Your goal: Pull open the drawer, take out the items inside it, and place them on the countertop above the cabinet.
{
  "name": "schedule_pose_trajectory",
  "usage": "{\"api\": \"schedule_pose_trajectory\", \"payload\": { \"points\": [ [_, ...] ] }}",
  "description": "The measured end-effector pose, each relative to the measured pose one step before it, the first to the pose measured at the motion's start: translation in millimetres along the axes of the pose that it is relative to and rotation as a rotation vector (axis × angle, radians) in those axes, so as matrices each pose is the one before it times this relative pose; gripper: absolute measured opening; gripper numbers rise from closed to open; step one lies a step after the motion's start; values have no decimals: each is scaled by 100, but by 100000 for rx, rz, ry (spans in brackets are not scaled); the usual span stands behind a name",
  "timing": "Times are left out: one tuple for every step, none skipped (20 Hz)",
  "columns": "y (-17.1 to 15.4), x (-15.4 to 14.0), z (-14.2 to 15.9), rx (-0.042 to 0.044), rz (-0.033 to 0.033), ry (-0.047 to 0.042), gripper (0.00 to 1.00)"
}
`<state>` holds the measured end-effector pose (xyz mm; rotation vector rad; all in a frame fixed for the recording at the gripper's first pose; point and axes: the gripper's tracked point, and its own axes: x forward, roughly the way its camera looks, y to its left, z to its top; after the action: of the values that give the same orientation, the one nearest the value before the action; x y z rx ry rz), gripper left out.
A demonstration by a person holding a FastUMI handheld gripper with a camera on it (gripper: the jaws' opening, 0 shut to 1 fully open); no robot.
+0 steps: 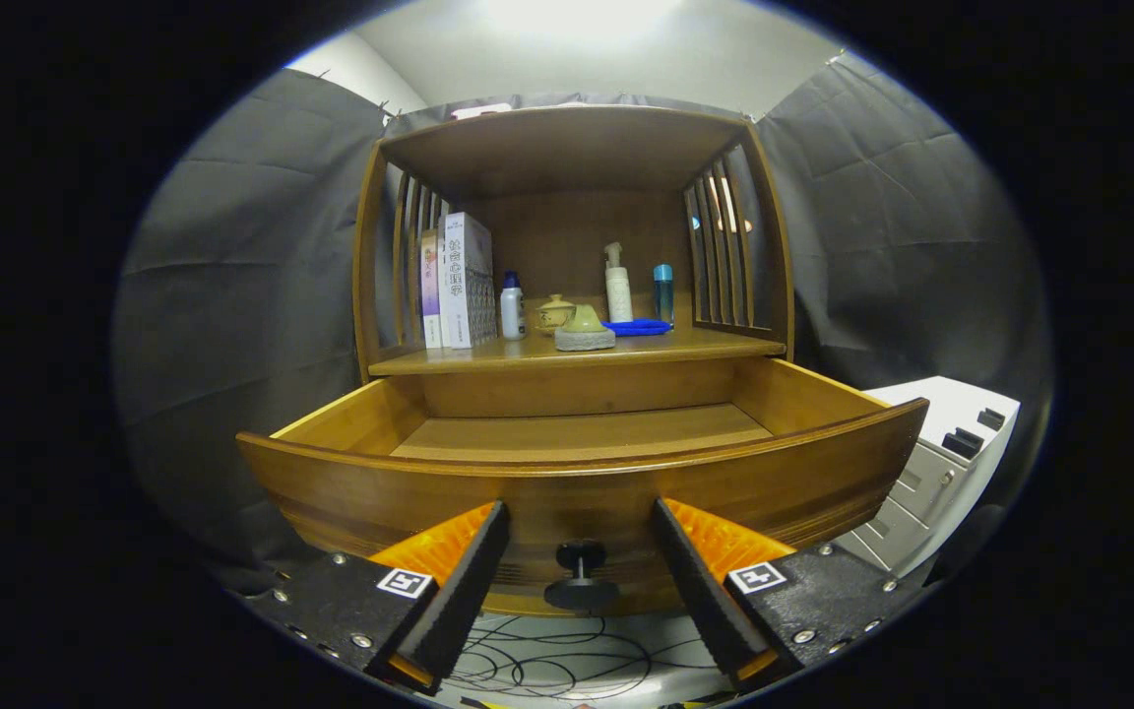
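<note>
The wooden drawer (582, 463) stands pulled out just ahead of the claw (582, 571), its curved front glossy brown and its visible floor seemingly bare. The claw is open, fingers apart either side of the dark knob (581, 576), touching nothing. Beyond, on the desk (715, 345), sit books (459, 281), bottles (618, 286) and a small teapot (555, 313).

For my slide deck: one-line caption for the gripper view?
Open claw faces the knob of the pulled-out drawer; bottles and books stand on the countertop.

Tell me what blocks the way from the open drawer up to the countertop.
Nothing visible blocks it. The drawer is pulled out below the countertop, whose front right stretch is bare. The gripper has its jaws open around the knob.
</note>
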<state>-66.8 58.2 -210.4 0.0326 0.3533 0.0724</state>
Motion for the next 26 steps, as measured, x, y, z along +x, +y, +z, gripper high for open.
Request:
{"api": "schedule_pose_trajectory", "payload": {
  "points": [
    [-92, 244, 285, -2894, 227, -113, 93],
    [-163, 460, 207, -2730, 236, 240, 94],
    [-35, 212, 24, -699, -17, -691, 94],
    [112, 329, -61, 935, 46, 1476, 94],
    [-4, 456, 406, 570, -360, -1566, 95],
    [-38, 310, -235, -102, 311, 1552, 95],
    [37, 538, 460, 768, -348, -787, 95],
    [36, 513, -10, 472, 152, 574, 94],
    [70, 688, 302, 960, -28, -185, 94],
    [-25, 817, 142, 617, 169, 776, 94],
    [55, 761, 489, 634, 157, -1018, 94],
    [-86, 882, 696, 688, -53, -1253, 94],
    [29, 1174, -384, 273, -43, 2679, 94],
    [-235, 706, -263, -65, -206, 547, 94],
    [-85, 850, -2, -540, -376, 1265, 94],
    [-130, 948, -200, -595, -344, 930, 94],
    [-113, 1158, -64, 86, -19, 833, 94],
    [-111, 1059, 300, 527, 263, -253, 94],
    [21, 904, 298, 484, 164, -221, 94],
    [-10, 889, 133, -16, 17, 48, 94],
    [-15, 943, 323, -259, -200, -14, 94],
    [-5, 866, 166, -307, -166, -71, 95],
    [-16, 939, 208, 122, -111, -2, 95],
    [39, 799, 215, 307, -36, -80, 95],
    [67, 618, 160, -110, -20, -216, 95],
    [-40, 620, 145, -251, 34, 21, 95]
  ]
}}
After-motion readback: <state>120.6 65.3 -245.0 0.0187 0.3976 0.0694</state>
